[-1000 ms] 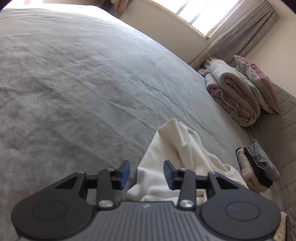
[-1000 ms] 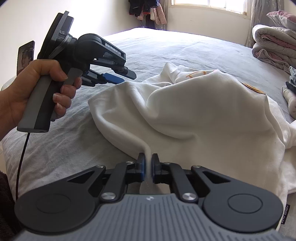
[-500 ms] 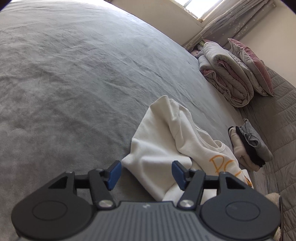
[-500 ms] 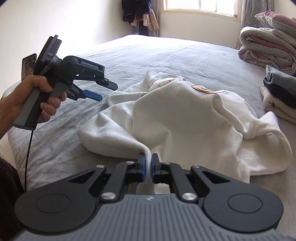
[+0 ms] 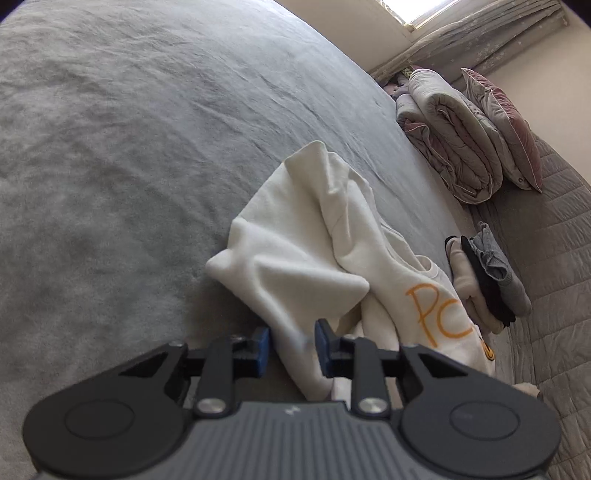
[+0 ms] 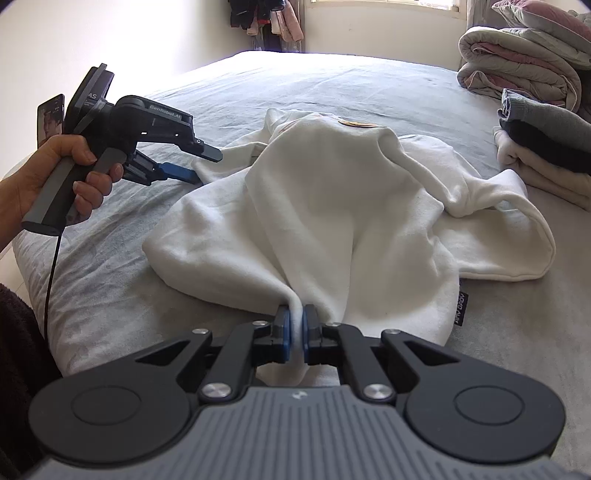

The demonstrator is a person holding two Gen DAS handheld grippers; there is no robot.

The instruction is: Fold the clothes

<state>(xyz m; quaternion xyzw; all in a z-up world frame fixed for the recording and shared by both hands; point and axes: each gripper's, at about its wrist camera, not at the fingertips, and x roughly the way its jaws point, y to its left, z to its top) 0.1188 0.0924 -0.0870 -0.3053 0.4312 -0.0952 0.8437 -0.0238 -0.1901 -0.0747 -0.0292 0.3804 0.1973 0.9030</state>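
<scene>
A white sweatshirt (image 5: 314,258) with orange lettering lies crumpled on the grey bed cover (image 5: 129,147). My left gripper (image 5: 291,345) is open, and a near edge of the fabric runs between its blue pads without being pinched. In the right wrist view the sweatshirt (image 6: 332,206) spreads across the middle. My right gripper (image 6: 295,328) is shut on a pinched fold of its near hem. A hand (image 6: 55,173) holds the left gripper (image 6: 201,166) at the garment's left edge, fingers apart.
A stack of folded clothes (image 6: 543,155) sits right of the sweatshirt, with a rolled duvet (image 6: 517,62) behind it. A pillow (image 5: 506,122) leans by the duvet (image 5: 450,136). Hanging clothes (image 6: 266,18) are at the far wall. Bare grey bed stretches left and beyond.
My left gripper has come down onto the sweatshirt's edge and its jaws have narrowed around the fabric. The right gripper stays shut on the hem, and the garment lies flatter and more spread.
</scene>
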